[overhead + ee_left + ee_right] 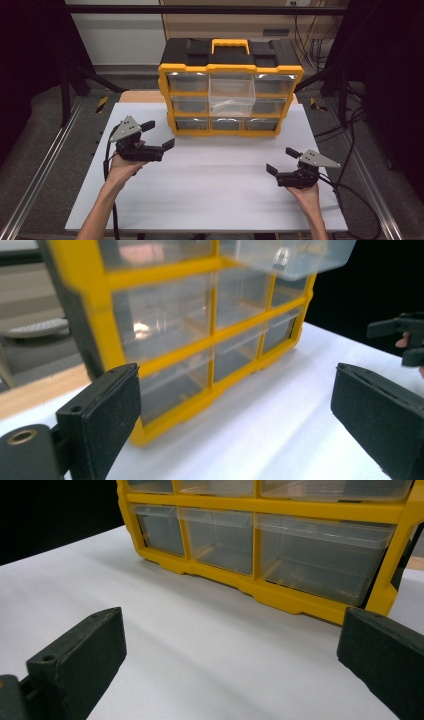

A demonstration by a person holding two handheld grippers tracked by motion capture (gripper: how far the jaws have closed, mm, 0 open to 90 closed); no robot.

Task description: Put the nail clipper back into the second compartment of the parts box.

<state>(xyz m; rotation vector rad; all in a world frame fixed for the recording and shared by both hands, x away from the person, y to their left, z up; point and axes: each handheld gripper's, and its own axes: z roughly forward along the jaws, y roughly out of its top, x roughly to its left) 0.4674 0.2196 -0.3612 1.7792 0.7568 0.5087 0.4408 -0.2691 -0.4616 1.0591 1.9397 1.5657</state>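
Top middle drawer (231, 92) of the organizer (230, 90) at 12 o'clock is pulled out. Both the left gripper (159, 135) and right gripper (283, 160) sit over the desk (215, 185), jaws released and holding nothing, so I'd guess closing it is what's left.

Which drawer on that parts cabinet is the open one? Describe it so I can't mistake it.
On the white table stands a yellow-framed cabinet with a black top and three rows of three clear drawers. The pulled-out drawer is the middle one of the top row, under the yellow handle. Unlike its neighbours, flush with the frame, it juts forward over the row below.
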